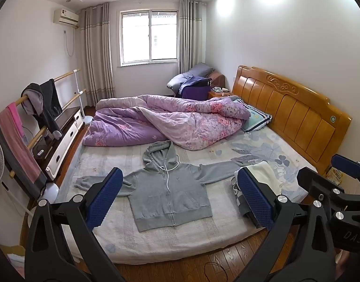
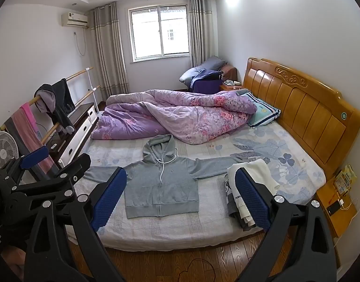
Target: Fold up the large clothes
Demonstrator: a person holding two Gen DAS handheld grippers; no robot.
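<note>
Left gripper (image 1: 180,195): we held it released, jaws wide, nothing between the pads.
Right gripper (image 2: 181,196): we held it released too, jaws wide and empty.
Grey hoodie (image 1: 167,185): it lay flat, zipped, sleeves spread, near the bed's (image 1: 156,242) front edge.
Folded clothes (image 2: 248,183): they sat just beside the hoodie's sleeve.
Purple quilt (image 1: 170,119): it lay bunched behind the hoodie.

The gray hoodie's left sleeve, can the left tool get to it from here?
Probably yes. The sleeve lies flat on the bed with nothing on it, and the left tool is open and empty above the near edge.
</note>
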